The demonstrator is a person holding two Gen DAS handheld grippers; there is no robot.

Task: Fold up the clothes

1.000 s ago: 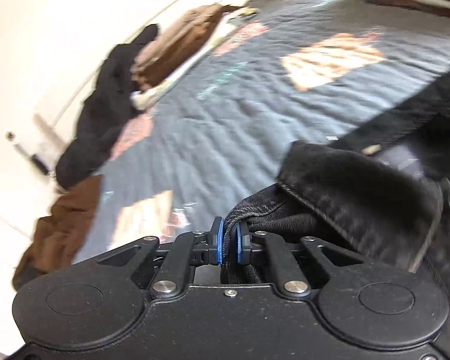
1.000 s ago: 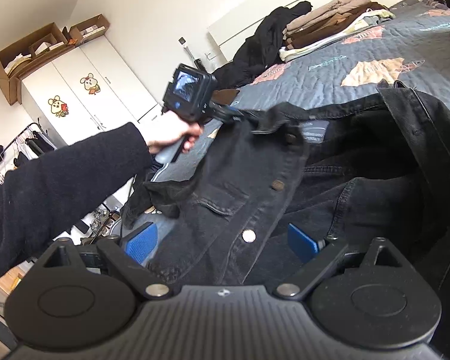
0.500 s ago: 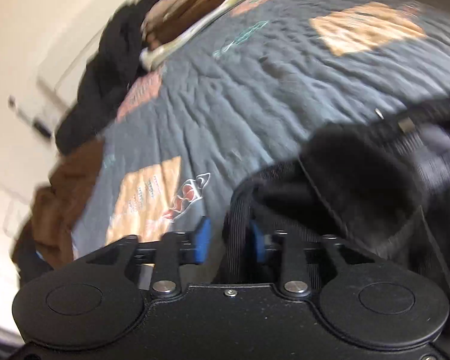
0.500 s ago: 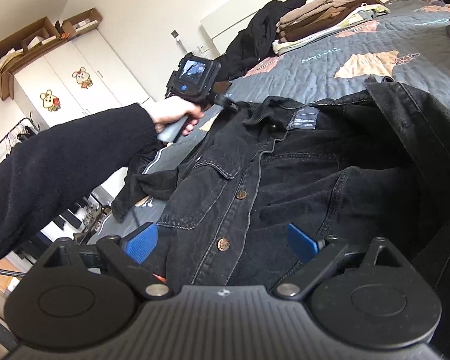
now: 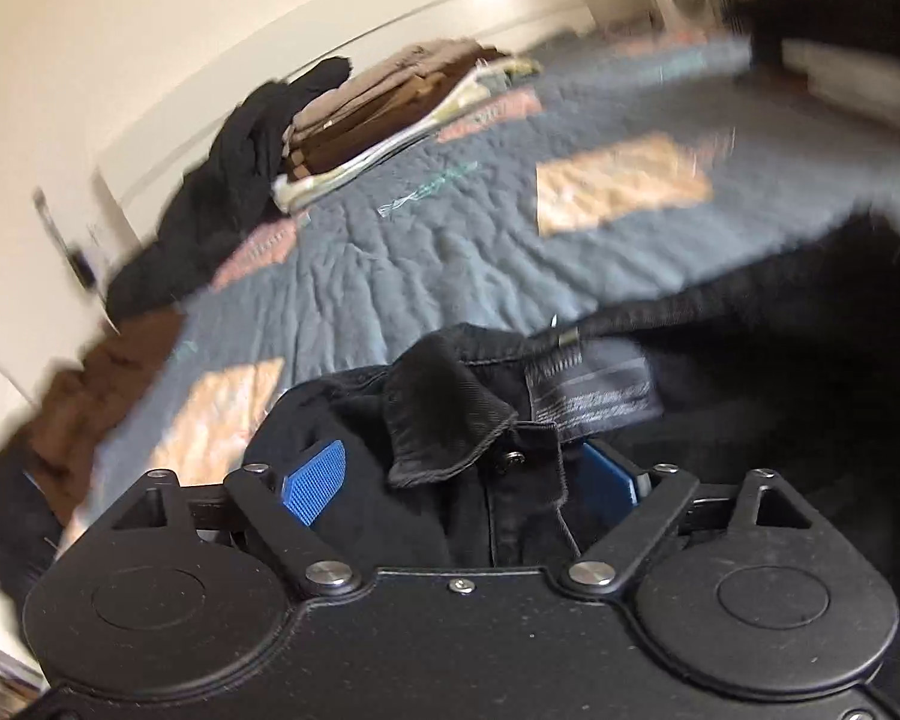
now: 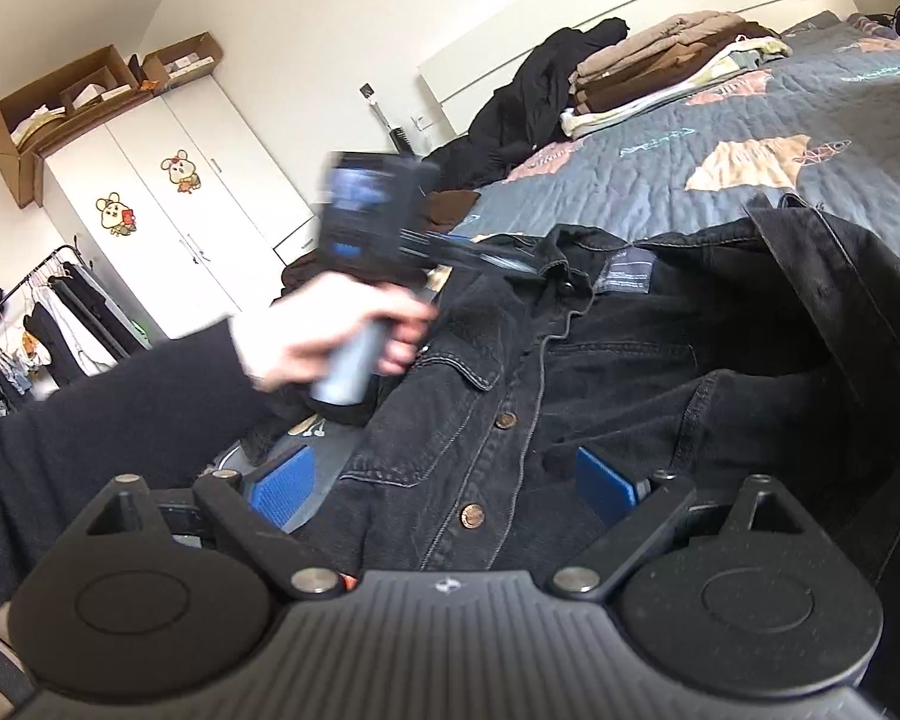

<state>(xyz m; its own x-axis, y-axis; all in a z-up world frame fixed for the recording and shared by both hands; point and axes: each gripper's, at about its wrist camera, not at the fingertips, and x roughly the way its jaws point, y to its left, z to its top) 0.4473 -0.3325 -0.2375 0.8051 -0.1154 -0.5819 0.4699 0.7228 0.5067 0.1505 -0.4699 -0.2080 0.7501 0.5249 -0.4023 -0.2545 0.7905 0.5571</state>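
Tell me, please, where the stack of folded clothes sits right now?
The stack of folded clothes sits at the far end of the quilted bed, by the white headboard, beside a heap of black garments.

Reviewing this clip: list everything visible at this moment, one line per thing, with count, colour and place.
denim jacket: one, black, spread open on the near part of the bed, collar toward the headboard.
quilt: one, grey-blue with peach patches, covering the bed.
folded clothes: one stack, beige, brown, pale, by the headboard.
dark garments: one heap, black, left of the stack.
wardrobe: one, white, mouse stickers, left wall.
cardboard boxes: several, brown, on top of the wardrobe.
clothes rail: one, far left.
left gripper: black, blue pads, jaws just opened, collar lying loose between them.
right gripper: open, over the jacket front.
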